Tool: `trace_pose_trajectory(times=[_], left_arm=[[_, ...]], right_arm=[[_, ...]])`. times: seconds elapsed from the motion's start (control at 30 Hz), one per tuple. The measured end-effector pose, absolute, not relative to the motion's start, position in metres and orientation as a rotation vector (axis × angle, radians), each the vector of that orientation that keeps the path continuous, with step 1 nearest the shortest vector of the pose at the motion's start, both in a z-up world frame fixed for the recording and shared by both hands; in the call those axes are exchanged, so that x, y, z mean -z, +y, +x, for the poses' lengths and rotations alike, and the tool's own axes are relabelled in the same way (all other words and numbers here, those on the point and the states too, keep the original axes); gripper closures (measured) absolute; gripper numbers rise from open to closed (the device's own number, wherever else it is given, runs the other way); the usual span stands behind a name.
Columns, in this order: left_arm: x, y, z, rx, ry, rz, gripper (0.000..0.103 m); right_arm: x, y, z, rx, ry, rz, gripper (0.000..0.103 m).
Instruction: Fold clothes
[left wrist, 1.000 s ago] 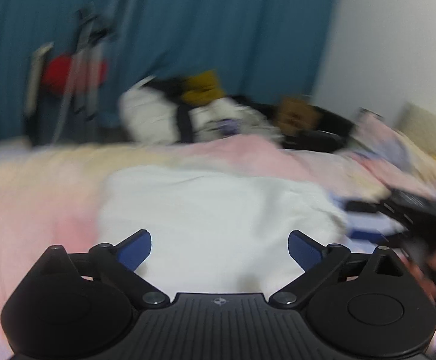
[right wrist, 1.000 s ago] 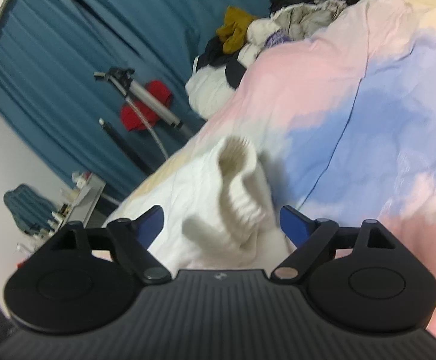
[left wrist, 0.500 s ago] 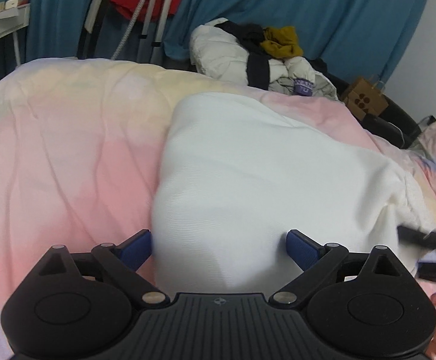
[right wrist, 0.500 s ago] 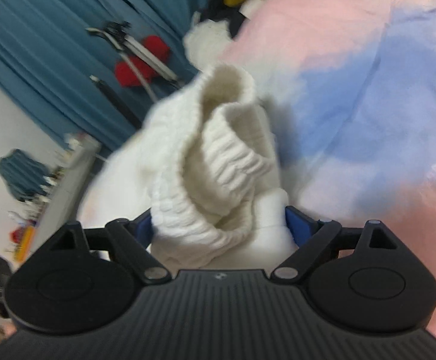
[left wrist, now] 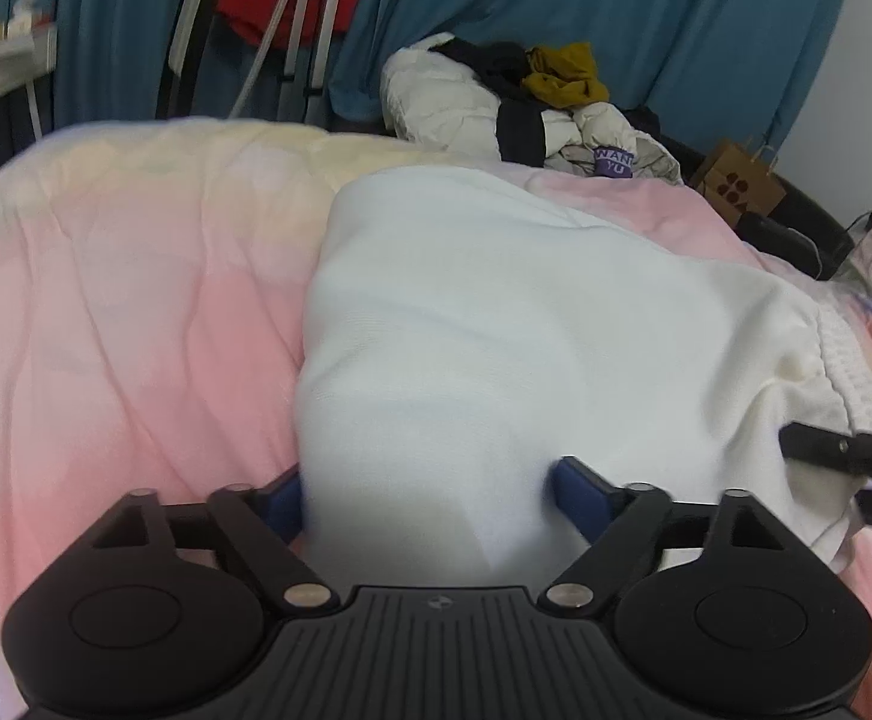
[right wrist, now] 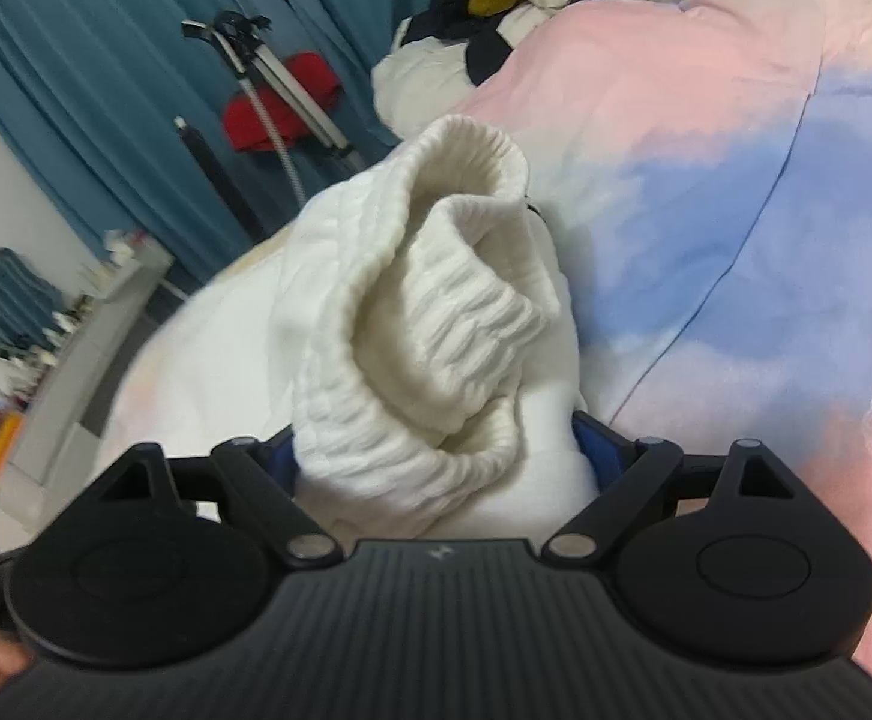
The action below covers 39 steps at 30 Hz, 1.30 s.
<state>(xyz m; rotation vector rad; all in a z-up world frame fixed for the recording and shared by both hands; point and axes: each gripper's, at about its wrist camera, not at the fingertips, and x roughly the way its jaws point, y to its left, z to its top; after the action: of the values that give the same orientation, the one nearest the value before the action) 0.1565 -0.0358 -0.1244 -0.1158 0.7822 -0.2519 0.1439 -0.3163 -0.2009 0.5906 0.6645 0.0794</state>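
A white knitted sweater lies on a pink, yellow and blue duvet. My left gripper stands wide open, with the sweater's near edge bulging between its blue pads. My right gripper is also wide open around the sweater's bunched ribbed cuff or collar, which stands up in a roll between the pads. Cloth hides most of the blue pads in both views. The right gripper also shows at the right edge of the left wrist view.
A heap of clothes lies at the far end of the bed before a teal curtain. A tripod with a red cloth stands at the left. A brown paper bag is at the far right. A shelf is at the left.
Both grippers have moved forward onto the sweater, so cloth that lay ahead of the pads now sits between them. The jaws look slightly narrower than before.
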Motion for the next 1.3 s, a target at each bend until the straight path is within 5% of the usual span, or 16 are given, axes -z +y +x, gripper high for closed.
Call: trace_pose_trajectory(times=[0.13,0.27,0.63,0.93,1.3], left_arm=[[0.104,-0.037,0.145,0.244,0.721,-0.134,0.065],[0.068,-0.054,0.128,0.284,0.647,-0.123,0.078],[-0.023,-0.171,0.122,0.441,0.468,-0.115,0.08],[0.006,-0.317,0.197,0.589,0.453,-0.075,0.08],[0.123,-0.35,0.231,0.616,0.699,0.11,0.07]], right_arm=[[0.188,-0.312,0.14,-0.038,0.641,0.565,0.05],[0.167,-0.324,0.126,-0.052,0.554,0.63,0.063],[0.088,-0.408,0.074,-0.017,0.204,0.682,0.065],[0.108,-0.501,0.065,0.206,0.038,0.62,0.065],[0.212,-0.525,0.101,0.402,0.459,0.719,0.062]])
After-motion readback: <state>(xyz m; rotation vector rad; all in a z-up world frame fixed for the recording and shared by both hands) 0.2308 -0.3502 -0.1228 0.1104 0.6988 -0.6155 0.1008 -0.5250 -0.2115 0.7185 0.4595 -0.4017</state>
